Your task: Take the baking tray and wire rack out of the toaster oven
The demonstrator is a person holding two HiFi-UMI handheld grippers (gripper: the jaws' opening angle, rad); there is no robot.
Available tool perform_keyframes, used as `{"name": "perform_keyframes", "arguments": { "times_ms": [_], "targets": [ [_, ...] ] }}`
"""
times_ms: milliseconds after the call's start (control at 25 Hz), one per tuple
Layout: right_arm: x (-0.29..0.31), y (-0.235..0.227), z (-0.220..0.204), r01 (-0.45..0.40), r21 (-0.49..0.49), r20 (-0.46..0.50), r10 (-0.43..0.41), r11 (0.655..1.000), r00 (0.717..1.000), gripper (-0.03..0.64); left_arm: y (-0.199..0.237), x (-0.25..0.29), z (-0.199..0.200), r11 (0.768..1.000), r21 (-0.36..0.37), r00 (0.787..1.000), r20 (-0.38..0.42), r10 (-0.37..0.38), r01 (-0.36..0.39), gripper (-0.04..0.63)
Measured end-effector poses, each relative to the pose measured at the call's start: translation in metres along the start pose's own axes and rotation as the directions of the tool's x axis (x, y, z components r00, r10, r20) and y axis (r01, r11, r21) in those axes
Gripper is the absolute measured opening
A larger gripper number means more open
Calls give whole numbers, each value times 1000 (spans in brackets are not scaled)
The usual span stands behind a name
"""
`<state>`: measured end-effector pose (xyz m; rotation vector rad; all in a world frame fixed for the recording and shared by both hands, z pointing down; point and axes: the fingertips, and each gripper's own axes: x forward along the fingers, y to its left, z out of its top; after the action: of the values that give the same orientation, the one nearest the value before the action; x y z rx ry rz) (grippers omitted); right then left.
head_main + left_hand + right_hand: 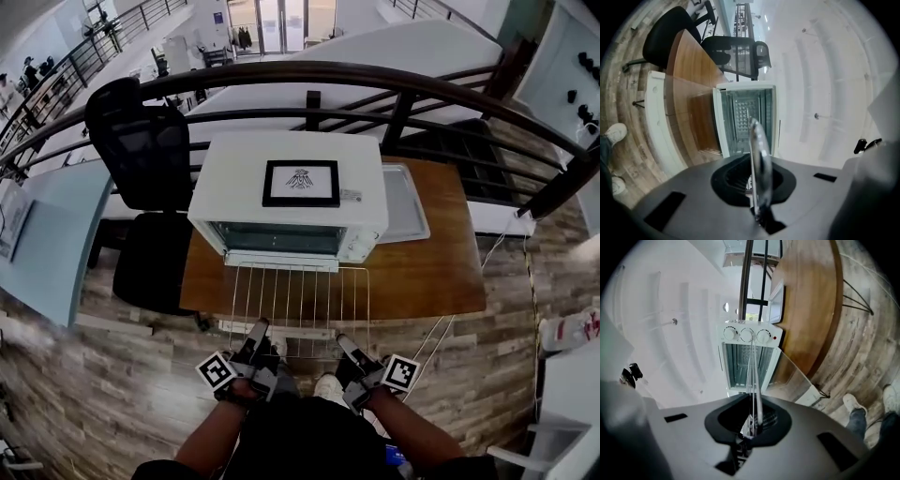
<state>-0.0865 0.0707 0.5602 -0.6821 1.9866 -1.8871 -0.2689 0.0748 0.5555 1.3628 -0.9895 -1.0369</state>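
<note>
Left gripper (257, 330) and right gripper (345, 343) are each clamping the wire rack's (300, 298) near edge, wide apart; rack is probably handling light, rigid, slightly slippery.

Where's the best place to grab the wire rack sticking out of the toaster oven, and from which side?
Its front edge, one tool near each corner, coming level from the toaster oven's open front. The wire rack lies flat and wide, so two spread grips stop it tipping. The left tool and right tool are shut on it there.
</note>
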Motion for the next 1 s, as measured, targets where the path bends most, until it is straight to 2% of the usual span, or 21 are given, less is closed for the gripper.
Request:
{"name": "perform_keyframes", "arguments": {
  "times_ms": [280, 480, 600, 720, 1000],
  "targets": [
    [-73, -2, 13, 15, -44, 73, -12, 999, 997, 2, -2, 3, -72, 1000, -14, 995, -100, -22, 20, 9],
    [-139, -8, 33, 43, -63, 179, -31, 997, 983, 2, -5, 19, -136, 999, -16, 974, -222, -42, 39, 9],
    [-176, -8, 44, 48, -74, 244, -29, 996, 969, 2, -7, 30, -174, 999, -22, 956, -291, -45, 40, 9],
    [-208, -10, 49, 59, -79, 316, -31, 995, 948, 3, -10, 41, -205, 999, -12, 929, -368, -48, 47, 9],
    [-254, -17, 64, 69, -57, 442, -37, 996, 896, 5, -15, 63, -256, 999, -4, 873, -485, -45, 50, 9]
  ]
}}
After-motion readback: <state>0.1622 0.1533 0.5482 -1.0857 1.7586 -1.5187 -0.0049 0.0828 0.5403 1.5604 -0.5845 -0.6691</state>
